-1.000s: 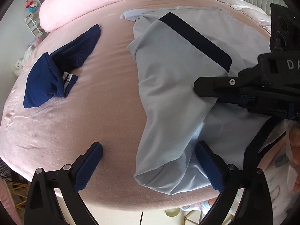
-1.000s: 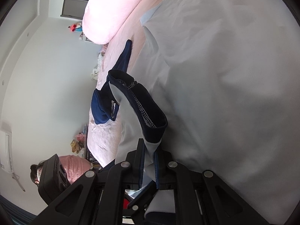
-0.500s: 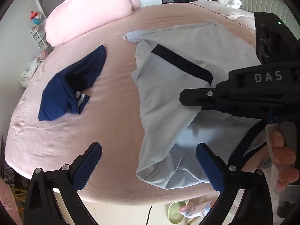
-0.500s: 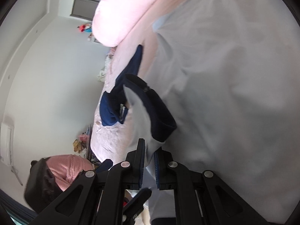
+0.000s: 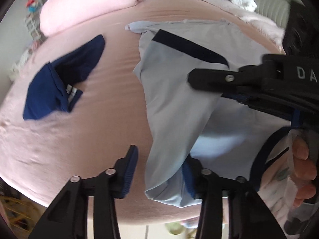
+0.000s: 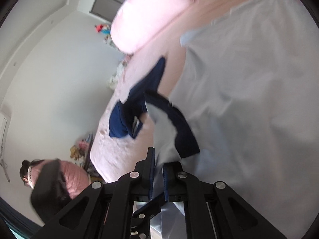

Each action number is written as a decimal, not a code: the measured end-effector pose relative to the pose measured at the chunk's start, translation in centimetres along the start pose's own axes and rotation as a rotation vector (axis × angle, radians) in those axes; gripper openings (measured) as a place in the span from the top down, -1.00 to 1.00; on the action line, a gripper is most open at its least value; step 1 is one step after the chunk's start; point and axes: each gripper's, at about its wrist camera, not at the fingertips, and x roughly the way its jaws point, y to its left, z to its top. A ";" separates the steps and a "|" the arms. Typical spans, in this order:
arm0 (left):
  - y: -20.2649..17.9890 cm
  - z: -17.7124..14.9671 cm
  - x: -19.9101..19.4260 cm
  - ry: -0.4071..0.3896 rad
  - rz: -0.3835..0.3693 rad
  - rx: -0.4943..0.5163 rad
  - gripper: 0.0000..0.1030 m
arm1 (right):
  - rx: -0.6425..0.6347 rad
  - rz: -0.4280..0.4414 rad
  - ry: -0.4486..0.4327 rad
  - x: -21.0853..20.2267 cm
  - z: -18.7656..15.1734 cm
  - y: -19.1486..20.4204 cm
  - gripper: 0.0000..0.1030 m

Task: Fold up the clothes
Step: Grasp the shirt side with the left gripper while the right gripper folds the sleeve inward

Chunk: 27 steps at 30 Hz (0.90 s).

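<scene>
1. Light-blue shirt [image 5: 179, 99] lies spread over the right half of a pink bed [image 5: 69, 139], its near corner draped toward the bed's front edge. It has a dark navy band [image 5: 189, 45] across one panel and navy binding [image 5: 263, 151] along a curved opening at the right.

2. Handling, as a judgement: the cloth looks thin, light and limp. It hangs in soft folds where lifted and would sag rather than hold a crease, so both ends of a fold line need support. It seems smooth, perhaps a little slippery; a shallow pinch could slide off.

3. Where to take hold: hems and bound edges look the surest places, being doubled and stitched. The near hanging corner is the other natural hold.

4. Right gripper [image 6: 157, 177] has its jaws pinched nearly together on the navy-trimmed edge, with pale cloth and the dark trim rising out from between the pads. In the left wrist view it reaches in from the right, lifting a fold of the shirt.

5. Left gripper [image 5: 159, 171] is closing, the shirt's near corner between its blue ribbed pads [image 5: 129, 171]; the right pad is against or behind the cloth, the left pad is apart from it, so no grip is made yet.

6. Navy garment [image 5: 59, 83], crumpled with a small striped tag, lies well apart on the left. A pink pillow [image 5: 89, 6] sits at the far side.
</scene>
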 end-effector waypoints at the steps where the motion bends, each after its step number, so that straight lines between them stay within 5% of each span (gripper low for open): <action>1: 0.2 0.0 -0.1 -0.005 -0.019 -0.024 0.63 | 0.002 -0.001 -0.013 -0.4 0.1 -0.1 0.89; 5: -0.3 0.1 -0.6 -0.027 -0.004 -0.022 0.77 | 0.080 0.022 -0.009 -1.1 0.2 -1.7 0.89; 8: -0.5 0.3 -1.0 -0.045 -0.004 -0.027 0.79 | 0.202 0.129 0.054 -1.0 -0.2 -3.4 0.86; 10: -0.3 0.6 -1.2 -0.046 -0.013 -0.047 0.79 | 0.283 0.179 0.091 -0.6 -0.5 -4.3 0.64; 12: -0.2 0.5 -1.5 -0.046 -0.033 -0.075 0.80 | 0.307 0.216 0.101 -0.3 -0.7 -4.3 -0.03; 13: -0.1 0.4 -1.5 -0.046 -0.041 -0.083 0.80 | 0.296 0.235 0.093 -0.4 -0.7 -4.0 -0.09; 16: -0.1 0.5 -1.7 -0.046 -0.038 -0.075 0.80 | 0.246 0.287 0.068 0.0 -0.6 -2.5 -0.10; 20: -0.6 0.7 -2.2 -0.057 -0.028 -0.050 0.80 | 0.292 0.347 0.138 2.2 -0.4 -2.5 -0.10; 27: -1.0 0.8 -2.6 -0.062 -0.052 -0.053 0.80 | 0.220 0.225 0.140 3.9 0.6 -1.5 -0.10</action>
